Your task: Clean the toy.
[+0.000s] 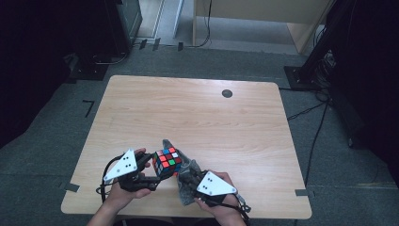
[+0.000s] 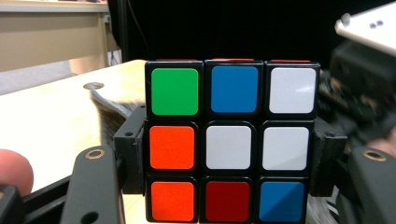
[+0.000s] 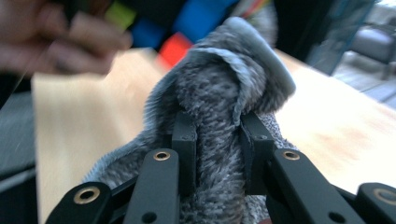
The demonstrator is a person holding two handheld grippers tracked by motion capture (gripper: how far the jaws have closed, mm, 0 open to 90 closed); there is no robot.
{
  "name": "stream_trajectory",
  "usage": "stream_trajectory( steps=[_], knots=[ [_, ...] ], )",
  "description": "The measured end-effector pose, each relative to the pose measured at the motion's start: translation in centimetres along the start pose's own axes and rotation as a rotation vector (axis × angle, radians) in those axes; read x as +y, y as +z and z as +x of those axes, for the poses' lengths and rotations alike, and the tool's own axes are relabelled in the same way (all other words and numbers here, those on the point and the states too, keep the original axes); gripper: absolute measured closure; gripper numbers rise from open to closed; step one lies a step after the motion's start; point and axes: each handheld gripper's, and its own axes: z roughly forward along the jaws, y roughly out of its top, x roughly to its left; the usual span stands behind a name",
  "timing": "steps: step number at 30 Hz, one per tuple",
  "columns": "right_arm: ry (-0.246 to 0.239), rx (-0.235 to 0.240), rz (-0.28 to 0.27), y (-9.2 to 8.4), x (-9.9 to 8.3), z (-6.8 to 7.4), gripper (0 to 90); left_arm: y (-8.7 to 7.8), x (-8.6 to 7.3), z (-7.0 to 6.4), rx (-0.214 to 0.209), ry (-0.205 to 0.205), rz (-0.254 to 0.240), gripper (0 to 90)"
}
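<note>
Two tools busy: left tool (image 1: 149, 175) clamping cube (image 1: 167, 161), right tool (image 1: 184, 180) pinching grey cloth (image 1: 188, 167). Wiping underway; next, press cloth against cube.

Evenly lit over the table (image 1: 197, 113) from overhead; dark beyond its left and right edges. Soft shadows only, no glare on the wood. Sharp on the cube (image 2: 231, 140) close up. Blurred hand (image 3: 56, 39) and background behind the grey cloth (image 3: 219, 121).
</note>
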Motion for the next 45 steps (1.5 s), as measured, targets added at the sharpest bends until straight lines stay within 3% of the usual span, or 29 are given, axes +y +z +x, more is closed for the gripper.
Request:
stream_trajectory(
  steps=[2, 3, 5, 7, 9, 11, 13, 15, 18, 20, 22, 24, 26, 27, 28, 29, 32, 34, 35, 37, 40, 41, 43, 44, 45],
  knots=[
    [0.049, -0.018, -0.067, -0.7, 0.4, -0.6, 73.4, 0.3, -0.1, -0.1, 0.004, 0.003, 0.012, 34.1],
    [0.044, -0.021, -0.074, -0.9, 0.5, -0.6, 73.7, 0.4, -0.1, -0.2, -0.001, -0.003, 0.007, 34.1],
    [0.009, 0.015, -0.048, -0.6, 0.4, 0.0, 74.0, 0.3, -0.1, -0.3, -0.002, -0.004, -0.002, 34.1],
    [-0.018, 0.052, 0.012, 0.2, -0.2, 0.7, 73.8, 0.1, 0.1, -0.2, 0.020, -0.007, -0.025, 34.0],
    [0.015, 0.090, 0.072, 1.1, -0.9, 1.1, 73.8, -0.3, 0.2, -0.1, 0.032, -0.032, -0.073, 34.0],
    [0.086, 0.129, 0.088, 1.9, -1.3, 1.6, 73.8, -0.2, 0.2, -0.2, 0.045, -0.050, -0.104, 34.1],
    [0.149, 0.184, 0.060, 2.3, -1.2, 2.4, 73.8, 0.3, 0.0, -0.7, 0.062, -0.025, -0.080, 34.1],
    [0.172, 0.218, 0.021, 2.4, -0.5, 3.1, 73.8, 0.9, -0.3, -1.0, 0.072, -0.016, -0.054, 34.0],
    [0.243, 0.196, -0.003, 2.1, 0.0, 2.9, 74.2, 0.8, -0.4, -0.9, 0.069, -0.036, -0.066, 34.1],
    [0.365, 0.161, -0.028, 1.8, -0.6, 1.5, 74.6, 0.5, -0.3, -0.6, 0.085, -0.041, -0.079, 34.1],
    [0.476, 0.091, -0.050, 1.2, -1.5, -0.1, 75.1, 0.1, -0.2, -0.2, 0.093, -0.058, -0.087, 34.1],
    [0.536, 0.017, -0.064, 0.6, -2.3, -1.5, 75.1, -0.1, -0.1, 0.0, 0.106, -0.060, -0.088, 34.1],
    [0.536, 0.007, -0.045, 0.4, -2.5, -1.9, 75.1, 0.0, -0.1, 0.0, 0.103, -0.068, -0.088, 34.1],
    [0.513, 0.016, -0.032, 0.5, -2.4, -1.5, 75.0, 0.2, -0.1, -0.1, 0.102, -0.068, -0.090, 34.1],
    [0.442, 0.066, -0.005, 1.2, -1.8, 0.0, 74.8, 0.4, -0.2, -0.2, 0.099, -0.065, -0.082, 34.1],
    [0.442, 0.066, -0.005, 1.2, -1.8, 0.0, 74.8, 0.6, -0.3, -0.4, 0.096, -0.060, -0.076, 34.1],
    [0.333, 0.158, 0.024, 2.1, -0.7, 2.5, 74.4, 1.2, -0.6, -0.9, 0.112, -0.036, -0.041, 34.0],
    [0.307, 0.173, 0.019, 2.2, -0.3, 3.1, 74.4, 1.3, -0.6, -1.0, 0.126, -0.026, -0.033, 34.0],
    [0.317, 0.161, 0.019, 2.1, -0.2, 2.8, 74.4, 1.2, -0.6, -1.0, 0.128, -0.029, -0.039, 34.1],
    [0.384, 0.118, 0.001, 1.6, -0.6, 1.5, 74.4, 0.9, -0.4, -0.8, 0.141, -0.034, -0.058, 34.1],
    [0.523, 0.012, -0.054, 0.5, -1.7, -1.2, 74.4, 0.4, -0.3, -0.4, 0.154, -0.042, -0.063, 34.1],
    [0.541, -0.030, -0.067, 0.1, -2.0, -1.9, 74.4, 0.4, -0.3, -0.4, 0.164, -0.038, -0.060, 34.1],
    [0.537, -0.068, -0.048, -0.3, -2.3, -2.6, 74.3, 0.5, -0.3, -0.4, 0.171, -0.046, -0.064, 34.1],
    [0.532, -0.052, -0.037, -0.2, -2.3, -2.4, 74.2, 0.6, -0.3, -0.4, 0.184, -0.051, -0.065, 34.1],
    [0.478, 0.007, 0.002, 0.6, -1.9, -1.1, 73.8, 0.7, -0.3, -0.5, 0.196, -0.055, -0.065, 34.1]
  ],
)
